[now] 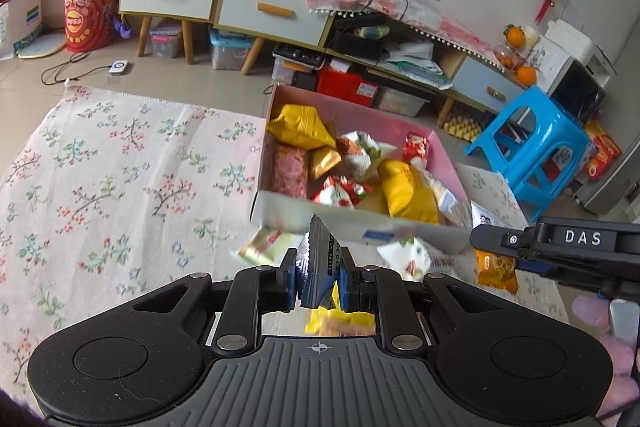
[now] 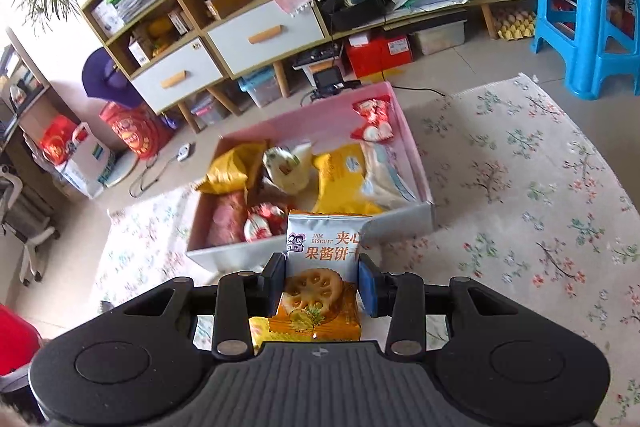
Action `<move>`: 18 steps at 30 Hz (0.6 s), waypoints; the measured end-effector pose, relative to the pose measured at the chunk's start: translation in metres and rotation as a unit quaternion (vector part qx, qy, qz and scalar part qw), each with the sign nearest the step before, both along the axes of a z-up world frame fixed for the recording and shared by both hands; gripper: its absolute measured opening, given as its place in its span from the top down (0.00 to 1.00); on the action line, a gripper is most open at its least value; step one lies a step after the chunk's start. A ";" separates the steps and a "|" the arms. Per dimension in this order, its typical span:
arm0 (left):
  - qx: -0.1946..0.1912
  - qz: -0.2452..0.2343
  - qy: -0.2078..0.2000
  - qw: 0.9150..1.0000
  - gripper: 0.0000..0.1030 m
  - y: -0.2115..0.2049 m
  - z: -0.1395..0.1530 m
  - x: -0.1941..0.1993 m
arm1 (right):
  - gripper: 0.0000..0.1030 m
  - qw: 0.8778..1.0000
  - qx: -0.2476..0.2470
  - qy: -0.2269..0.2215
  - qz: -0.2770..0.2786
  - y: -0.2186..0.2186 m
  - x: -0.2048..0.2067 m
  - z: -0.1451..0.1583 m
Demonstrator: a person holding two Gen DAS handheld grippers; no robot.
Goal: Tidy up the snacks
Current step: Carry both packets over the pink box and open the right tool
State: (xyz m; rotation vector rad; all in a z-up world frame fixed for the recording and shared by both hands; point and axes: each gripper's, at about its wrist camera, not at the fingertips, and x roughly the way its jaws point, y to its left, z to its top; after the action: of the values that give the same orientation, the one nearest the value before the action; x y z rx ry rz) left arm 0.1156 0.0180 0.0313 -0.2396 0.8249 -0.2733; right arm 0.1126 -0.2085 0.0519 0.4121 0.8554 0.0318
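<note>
My left gripper (image 1: 320,279) is shut on a dark blue chocolate packet (image 1: 322,267), held edge-up just short of the pink-lined snack box (image 1: 440,143). My right gripper (image 2: 322,283) is shut on a silver and orange jam biscuit packet (image 2: 324,267), lifted in front of the same box (image 2: 412,151). The box holds several snacks, among them yellow bags (image 1: 298,127) and red-and-white packets (image 1: 340,193). In the left wrist view the right gripper (image 1: 500,259) shows at the right edge with the orange packet (image 1: 496,269) hanging from it. Loose packets (image 1: 268,247) lie on the rug by the box's near wall.
A floral rug (image 1: 120,167) covers the floor under the box. A blue plastic stool (image 1: 532,143) stands to the right. Low cabinets with drawers (image 1: 272,7), storage bins and a red box (image 1: 346,87) line the wall behind. A cable and a small white device (image 1: 118,67) lie on the tiles.
</note>
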 end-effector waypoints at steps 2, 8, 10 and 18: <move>0.000 0.003 -0.004 1.000 0.84 -0.003 0.001 0.009 | 0.74 1.000 0.008 -0.006 0.000 0.001 0.006 0.000; 0.001 -0.001 -0.024 1.000 0.84 -0.014 -0.002 0.038 | 0.73 0.999 0.037 -0.023 0.003 0.000 0.025 -0.007; -0.002 -0.004 -0.034 0.999 0.84 -0.017 -0.006 0.045 | 0.73 0.999 0.045 -0.023 -0.003 -0.002 0.032 -0.012; -0.010 -0.007 -0.058 0.998 0.84 -0.026 -0.027 0.068 | 0.73 0.997 0.066 -0.031 -0.002 -0.005 0.059 -0.025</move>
State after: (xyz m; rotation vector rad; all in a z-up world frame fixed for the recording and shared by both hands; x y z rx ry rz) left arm 0.1839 -0.0075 0.0044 -0.2345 0.7106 -0.3064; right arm 0.1712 -0.2139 0.0273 0.5341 0.7944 0.0982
